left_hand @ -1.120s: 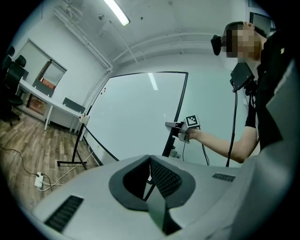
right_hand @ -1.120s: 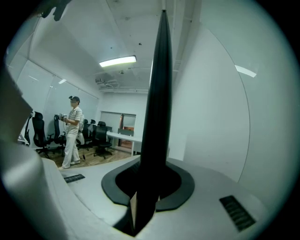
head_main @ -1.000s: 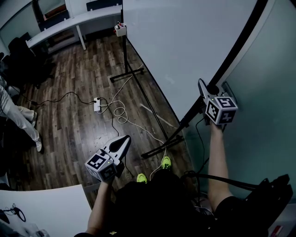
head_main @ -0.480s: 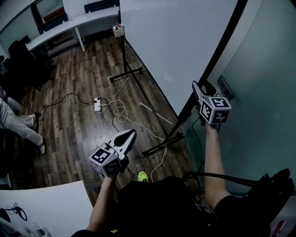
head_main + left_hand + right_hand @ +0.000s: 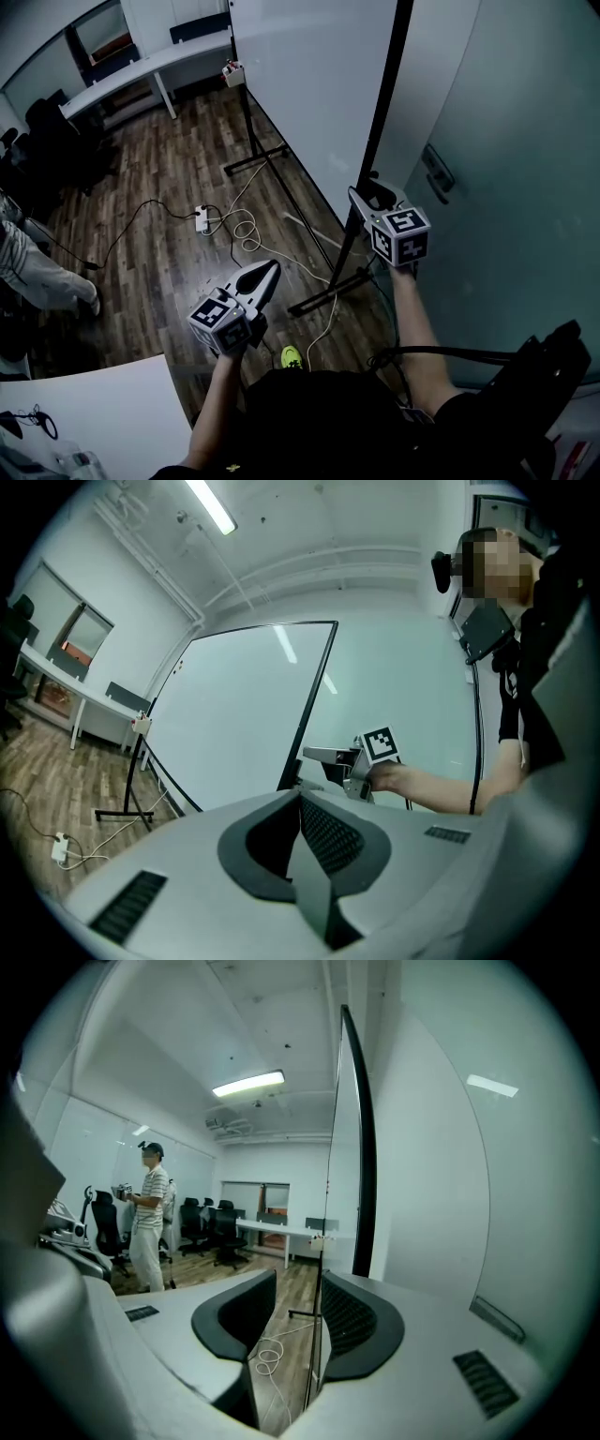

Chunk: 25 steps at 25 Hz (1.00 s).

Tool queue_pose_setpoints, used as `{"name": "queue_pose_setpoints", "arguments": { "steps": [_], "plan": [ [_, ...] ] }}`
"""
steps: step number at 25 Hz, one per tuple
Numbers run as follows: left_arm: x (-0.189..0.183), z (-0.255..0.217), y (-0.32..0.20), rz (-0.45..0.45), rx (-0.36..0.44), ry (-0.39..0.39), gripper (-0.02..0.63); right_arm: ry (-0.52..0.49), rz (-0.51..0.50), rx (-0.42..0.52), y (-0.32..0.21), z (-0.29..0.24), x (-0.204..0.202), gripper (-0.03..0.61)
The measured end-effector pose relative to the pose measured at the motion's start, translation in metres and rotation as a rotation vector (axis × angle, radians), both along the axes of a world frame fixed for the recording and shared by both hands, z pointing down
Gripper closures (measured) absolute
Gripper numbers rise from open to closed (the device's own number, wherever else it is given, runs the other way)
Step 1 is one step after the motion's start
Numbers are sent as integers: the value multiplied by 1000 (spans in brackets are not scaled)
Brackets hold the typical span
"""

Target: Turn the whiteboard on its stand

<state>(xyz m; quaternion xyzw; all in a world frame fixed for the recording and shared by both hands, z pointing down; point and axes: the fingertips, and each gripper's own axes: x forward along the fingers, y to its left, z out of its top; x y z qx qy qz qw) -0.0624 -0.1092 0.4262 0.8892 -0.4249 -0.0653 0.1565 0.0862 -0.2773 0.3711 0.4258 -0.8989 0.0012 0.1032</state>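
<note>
The whiteboard [image 5: 309, 84] stands on a black stand [image 5: 323, 292] and shows nearly edge-on, with its black side rail [image 5: 389, 75] upright in front of me. My right gripper [image 5: 362, 195] is at that rail, low on the board. In the right gripper view the thin board edge [image 5: 361, 1147] runs between the jaws of the right gripper [image 5: 298, 1309], close to the right pad, with a gap on the left side. The left gripper [image 5: 270, 268] hangs low over the floor, shut and empty; its view shows the board's face [image 5: 244, 714] and the right gripper [image 5: 323, 755] at the rail.
A power strip with coiled cables [image 5: 202, 217] lies on the wood floor by the stand's feet. A long white desk [image 5: 141, 61] runs along the back wall. A person [image 5: 150, 1213] stands at the left. A glass wall [image 5: 506, 141] is close on the right; a white table [image 5: 94, 422] is near left.
The board's near edge has swung to the left, from slanted to nearly edge-on. My right gripper went left and down with it. The left gripper rose a little.
</note>
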Motion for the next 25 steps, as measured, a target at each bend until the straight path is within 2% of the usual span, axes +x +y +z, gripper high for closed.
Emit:
{"name": "queue_pose_setpoints", "arguments": {
  "steps": [2,6,12,16,25],
  "plan": [
    [9,-2,6,-5,4,-1,600,-4,-30,3,9,0,0,456],
    [17,3,21,-31,-2,-11,600,-20,-96,12,25,3,-3,474],
    [26,1,43,-74,-1,-21,600,-7,-148,-5,52,4,1,543],
    [42,1,60,-94,11,-35,600,-31,-202,21,73,2,8,568],
    [90,-1,118,-140,30,-69,600,-82,-355,31,173,5,33,583]
  ]
}}
